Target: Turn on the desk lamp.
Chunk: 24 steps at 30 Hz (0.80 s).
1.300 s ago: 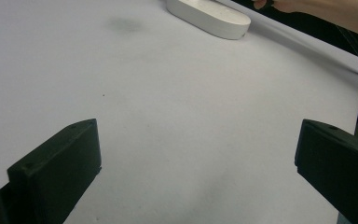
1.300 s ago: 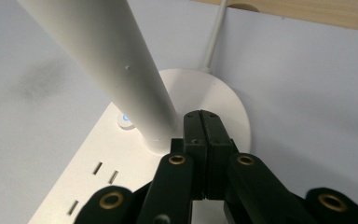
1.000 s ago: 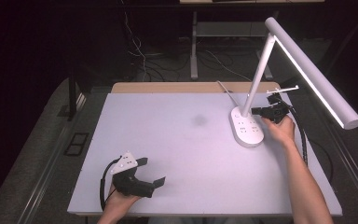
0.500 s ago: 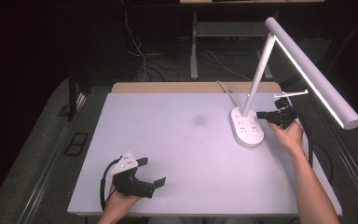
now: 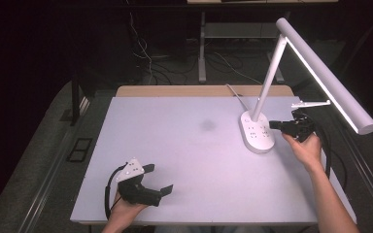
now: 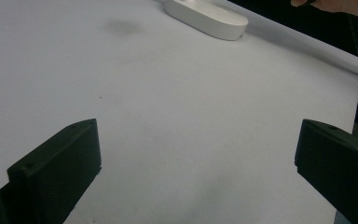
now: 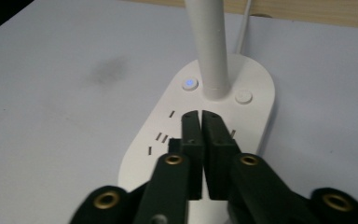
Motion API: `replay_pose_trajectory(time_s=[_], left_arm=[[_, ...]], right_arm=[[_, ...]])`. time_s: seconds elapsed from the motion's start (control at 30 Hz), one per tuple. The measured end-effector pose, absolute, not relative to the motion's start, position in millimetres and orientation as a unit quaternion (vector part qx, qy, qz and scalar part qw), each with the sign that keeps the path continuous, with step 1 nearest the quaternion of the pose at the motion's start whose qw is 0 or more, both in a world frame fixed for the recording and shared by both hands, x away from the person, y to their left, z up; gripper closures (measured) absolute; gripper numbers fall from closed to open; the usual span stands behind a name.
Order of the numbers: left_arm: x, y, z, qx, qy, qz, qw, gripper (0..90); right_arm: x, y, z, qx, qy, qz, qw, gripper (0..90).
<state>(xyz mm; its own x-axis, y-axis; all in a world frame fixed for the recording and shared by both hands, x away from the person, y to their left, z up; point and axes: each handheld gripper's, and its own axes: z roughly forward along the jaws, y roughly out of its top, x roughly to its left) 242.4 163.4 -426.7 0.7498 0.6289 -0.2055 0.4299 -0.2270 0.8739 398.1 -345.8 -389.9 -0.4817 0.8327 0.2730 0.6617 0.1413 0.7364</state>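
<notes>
Right gripper [image 5: 278, 125]: drawn back from above the lamp base [image 5: 256, 132] toward the table's right edge; its tips now sit at the base's right rim, jaws pressed together, pointing at the lamp post. Right hand [image 5: 305, 146]: shifted right and slightly nearer the person along with it.
</notes>
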Motion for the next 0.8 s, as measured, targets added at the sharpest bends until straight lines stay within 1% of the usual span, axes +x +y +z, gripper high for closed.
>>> replay_pose_trajectory(time_s=[0.1, 0.13, 0.2, 0.33, 0.47, 0.63, 0.7, 0.77, 0.8], left_arm=[[242.1, 162.8, -427.0, 0.777, 0.34, 0.096, 0.521, 0.0], [242.0, 162.9, -426.9, 0.777, 0.34, 0.097, 0.521, 0.0], [242.0, 163.3, -426.5, 0.777, 0.339, 0.098, 0.521, 0.0], [241.7, 163.4, -426.4, 0.776, 0.342, 0.099, 0.521, 0.0], [242.1, 163.9, -426.2, 0.775, 0.343, 0.099, 0.521, 0.0], [242.8, 164.7, -426.3, 0.775, 0.344, 0.099, 0.522, 0.0], [242.8, 164.3, -426.3, 0.775, 0.344, 0.099, 0.521, 0.0], [242.7, 163.8, -426.5, 0.775, 0.344, 0.099, 0.521, 0.0], [242.6, 163.5, -426.5, 0.776, 0.344, 0.099, 0.52, 0.0]], right_arm=[[388.6, -343.4, -383.4, 0.499, 0.746, 0.431, 0.093, 78.6], [388.6, -343.4, -383.4, 0.499, 0.746, 0.431, 0.093, 78.6], [383.3, -340.9, -380.6, 0.497, 0.744, 0.438, 0.09, 74.3], [371.7, -332.9, -376.5, 0.491, 0.743, 0.445, 0.088, 63.8], [360.8, -325.9, -373.9, 0.486, 0.745, 0.449, 0.085, 50.6], [346.5, -321.2, -371.6, 0.487, 0.742, 0.453, 0.089, 38.4], [341.0, -319.9, -371.1, 0.485, 0.741, 0.456, 0.088, 30.4], [335.7, -317.9, -371.2, 0.483, 0.744, 0.454, 0.087, 18.0], [332.8, -316.5, -371.0, 0.484, 0.743, 0.453, 0.088, 13.8]])
